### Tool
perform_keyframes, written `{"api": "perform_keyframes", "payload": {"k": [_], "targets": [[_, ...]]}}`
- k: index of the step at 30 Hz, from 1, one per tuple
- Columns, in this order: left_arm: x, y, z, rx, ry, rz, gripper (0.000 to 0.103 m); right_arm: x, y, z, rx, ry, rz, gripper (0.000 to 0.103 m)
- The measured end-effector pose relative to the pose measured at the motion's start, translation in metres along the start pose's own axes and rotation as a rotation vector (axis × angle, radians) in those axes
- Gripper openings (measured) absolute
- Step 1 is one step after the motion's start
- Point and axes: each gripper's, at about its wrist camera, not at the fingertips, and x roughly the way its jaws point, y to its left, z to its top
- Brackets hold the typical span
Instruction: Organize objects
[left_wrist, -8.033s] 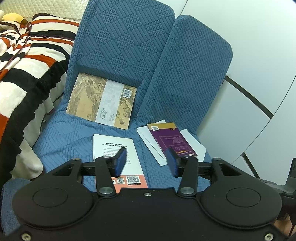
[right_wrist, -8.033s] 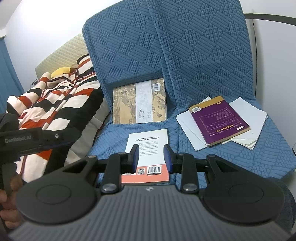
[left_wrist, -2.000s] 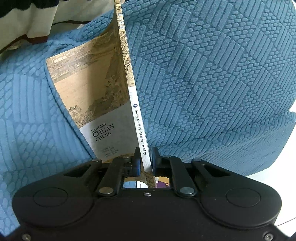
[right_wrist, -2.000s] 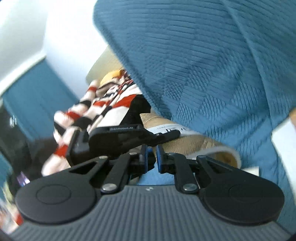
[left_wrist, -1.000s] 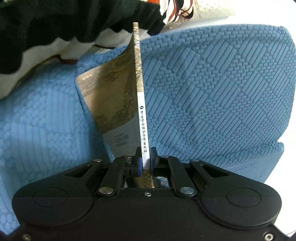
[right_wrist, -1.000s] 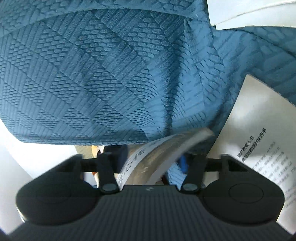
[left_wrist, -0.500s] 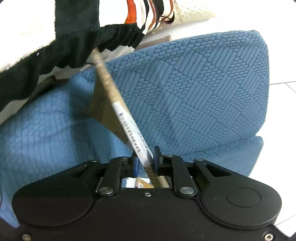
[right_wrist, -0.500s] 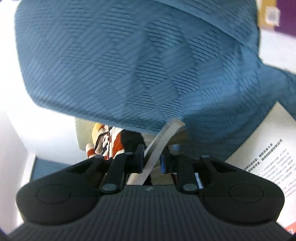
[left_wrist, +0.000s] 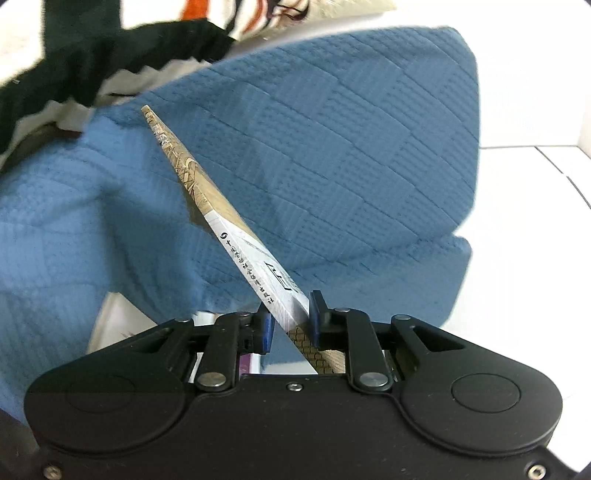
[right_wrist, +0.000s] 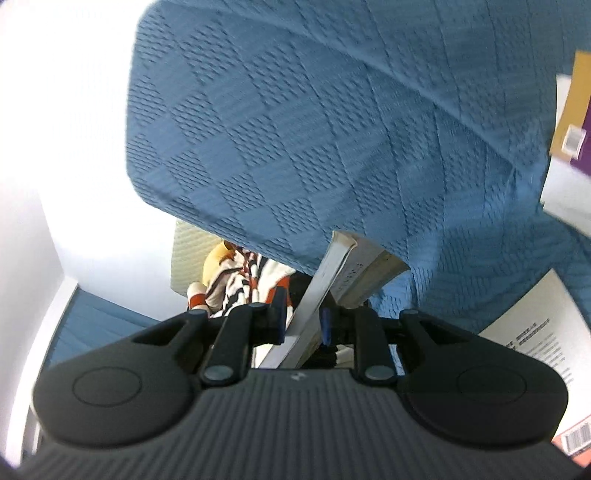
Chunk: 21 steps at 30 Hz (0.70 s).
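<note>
A thin book with an old-painting cover and a grey-white spine (left_wrist: 207, 206) hangs in the air in front of the blue quilted chair cushions (left_wrist: 332, 147). My left gripper (left_wrist: 288, 317) is shut on its spine end, and the book leans up and to the left between the blue pads. In the right wrist view the same book (right_wrist: 343, 258) shows its white page edge, with my right gripper (right_wrist: 303, 317) shut on it. A white book with an orange foot and barcode (right_wrist: 535, 332) lies on the seat to the right.
A purple and tan book (right_wrist: 580, 122) rests on white papers (right_wrist: 565, 199) at the far right of the blue cushions (right_wrist: 295, 129). A black, white and orange striped blanket (left_wrist: 92, 55) lies on the left side of the chair. A white wall and white floor surround it.
Both grippers have risen with the painting book. The right gripper closed on its page edge and rolled. In the left view the book tipped from upright to leaning left.
</note>
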Motion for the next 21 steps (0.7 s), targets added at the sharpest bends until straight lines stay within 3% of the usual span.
{"api": "perform_keyframes", "payload": {"k": [10,21], "targets": [[0.005,-0.048,-0.037,0.074,0.07,-0.014,0.019,-0.059,0.021,0.017,-0.054,-0.072,0.0,0.021],[0.029,-0.012,-0.059,0.035,0.161,0.008,0.019,-0.093,-0.009,0.01,-0.061,-0.114,-0.073,0.022]]}}
